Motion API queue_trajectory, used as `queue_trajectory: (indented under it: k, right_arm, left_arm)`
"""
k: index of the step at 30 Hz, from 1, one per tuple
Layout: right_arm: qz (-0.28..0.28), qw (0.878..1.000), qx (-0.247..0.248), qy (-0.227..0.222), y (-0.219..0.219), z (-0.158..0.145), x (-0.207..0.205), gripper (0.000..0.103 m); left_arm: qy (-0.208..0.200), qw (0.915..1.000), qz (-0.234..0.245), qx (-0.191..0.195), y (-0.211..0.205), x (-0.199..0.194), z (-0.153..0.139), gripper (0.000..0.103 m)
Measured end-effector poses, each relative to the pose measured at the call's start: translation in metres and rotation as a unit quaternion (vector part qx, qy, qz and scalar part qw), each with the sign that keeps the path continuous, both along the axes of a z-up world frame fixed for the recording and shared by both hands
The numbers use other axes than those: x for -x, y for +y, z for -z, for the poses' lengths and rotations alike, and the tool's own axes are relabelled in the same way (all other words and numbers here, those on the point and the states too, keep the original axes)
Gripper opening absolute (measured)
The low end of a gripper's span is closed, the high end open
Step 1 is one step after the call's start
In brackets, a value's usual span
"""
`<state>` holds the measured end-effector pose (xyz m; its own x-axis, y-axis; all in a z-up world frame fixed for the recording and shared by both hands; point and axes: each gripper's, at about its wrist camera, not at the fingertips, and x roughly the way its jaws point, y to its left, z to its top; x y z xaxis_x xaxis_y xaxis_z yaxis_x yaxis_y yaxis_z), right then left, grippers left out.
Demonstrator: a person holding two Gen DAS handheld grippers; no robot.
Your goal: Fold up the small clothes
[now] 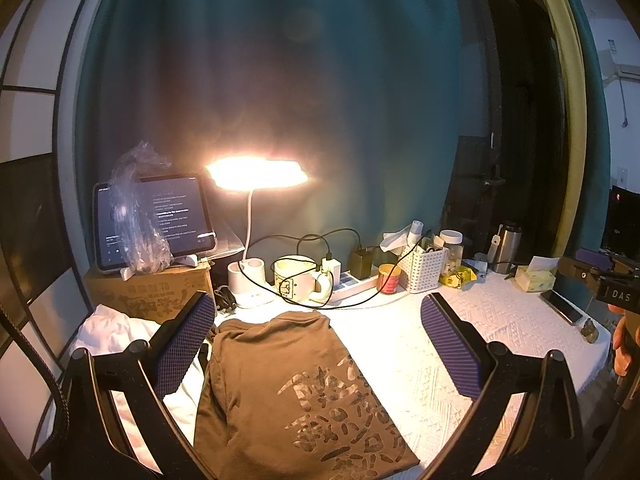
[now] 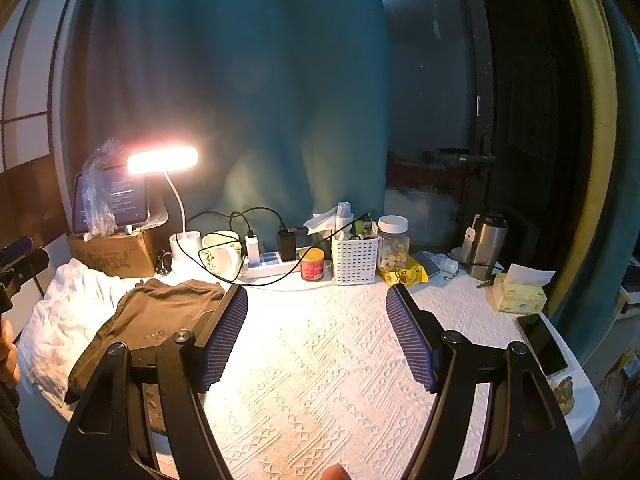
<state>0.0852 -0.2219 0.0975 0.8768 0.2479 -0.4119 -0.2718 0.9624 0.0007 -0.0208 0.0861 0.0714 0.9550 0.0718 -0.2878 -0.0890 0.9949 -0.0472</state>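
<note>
The left claw (image 1: 318,344) hangs wide open and empty above the brown shirt (image 1: 288,392), which lies folded on the left part of the table (image 2: 320,380), over a crumpled white garment (image 2: 60,312) near the left edge. The right claw (image 2: 316,336), equally wide and empty, hovers over bare white textured cloth, the broadest open room. Clutter lines the far edge: 1 lit lamp (image 2: 162,160), 1 mug (image 2: 220,254), 1 white basket (image 2: 354,260), 1 jar (image 2: 393,246). Only the left wrist view shows the shirt's printed characters (image 1: 340,408); only the right wrist view shows the phone (image 2: 542,344) whole at the right edge.
</note>
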Motion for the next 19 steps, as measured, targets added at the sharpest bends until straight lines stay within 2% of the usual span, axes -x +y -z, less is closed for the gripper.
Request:
queue_trajectory:
  k: [19]
  right_arm:
    - [0.002, 1.000, 0.004, 0.007, 0.0012, 0.0024, -0.0075, 0.075]
  left_arm:
    - [0.004, 1.0000, -0.001, -0.003, 0.0071, -0.0051, 0.0031, 0.102]
